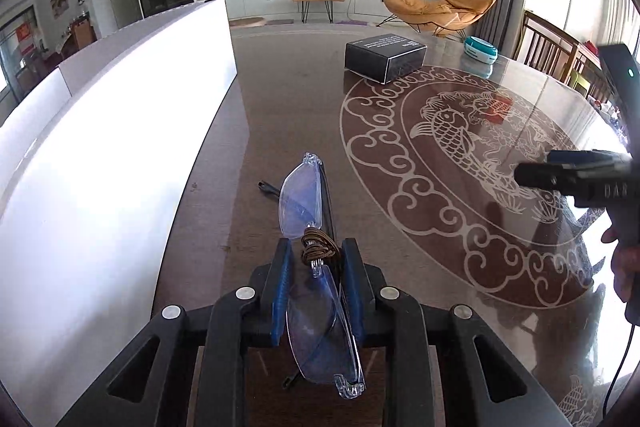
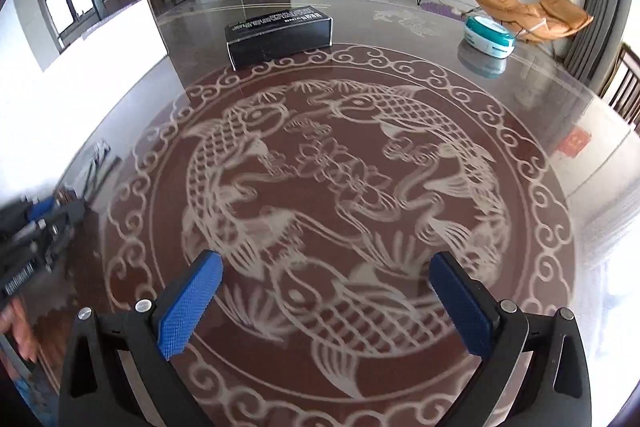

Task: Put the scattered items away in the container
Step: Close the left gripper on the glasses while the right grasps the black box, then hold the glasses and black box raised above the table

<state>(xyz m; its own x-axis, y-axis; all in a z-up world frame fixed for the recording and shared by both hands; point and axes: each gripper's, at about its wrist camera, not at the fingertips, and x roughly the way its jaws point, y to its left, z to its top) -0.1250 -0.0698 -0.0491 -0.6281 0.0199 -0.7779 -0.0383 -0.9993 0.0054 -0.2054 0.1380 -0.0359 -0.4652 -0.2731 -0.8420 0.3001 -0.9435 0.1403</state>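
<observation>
My left gripper is shut on a pair of clear glasses, gripped at the bridge where a brown cord is wound, and holds them above the brown table beside the white container on the left. One lens sticks out forward, the other lies back between the fingers. My right gripper is open and empty above the fish pattern in the table's middle. It also shows at the right edge of the left wrist view. The white container also shows in the right wrist view.
A black box lies on the far side of the table, also in the right wrist view. A round teal-and-white tub stands at the far right. Wooden chairs stand beyond the right edge.
</observation>
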